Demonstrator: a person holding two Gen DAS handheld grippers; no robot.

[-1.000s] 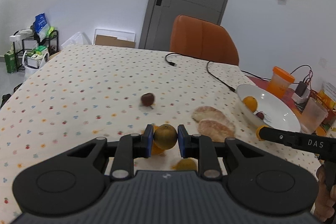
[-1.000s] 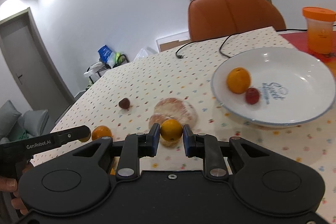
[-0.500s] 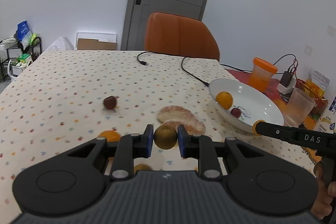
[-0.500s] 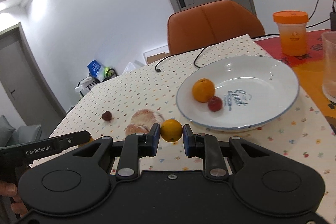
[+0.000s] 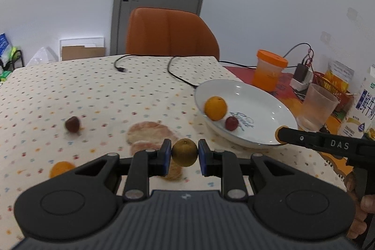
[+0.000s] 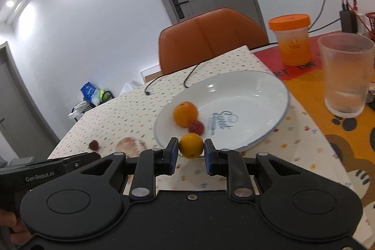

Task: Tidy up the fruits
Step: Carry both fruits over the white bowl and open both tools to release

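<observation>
Jaws of left gripper [image 5: 184,154] clamped on a brownish-green round fruit [image 5: 184,155], held above the near part of the worktop [image 5: 70,90]. Jaws of right gripper [image 6: 191,145] clamped on a small yellow-orange fruit [image 6: 191,145], held just at the near rim of the white plate [image 6: 257,95].

Orange chair [image 5: 171,32] pushed against the far edge of the worktop. White plate toward the right side of the dotted cloth, carrying an orange [image 6: 185,114] and a small red fruit [image 6: 196,127] touching each other on its left half. Clear plastic cup [image 6: 346,74] and orange-lidded jar [image 6: 291,39] well to the right, beyond the plate. Black cable [image 5: 178,72] trailing from the far edge toward the plate. Pale peeled citrus pieces [image 5: 150,135] near the middle of the worktop, just beyond the left jaws. Another orange fruit [image 5: 61,168] near the front left, partly hidden by the gripper. Small dark red fruit [image 5: 72,124] alone toward the left, well apart from the plate.
</observation>
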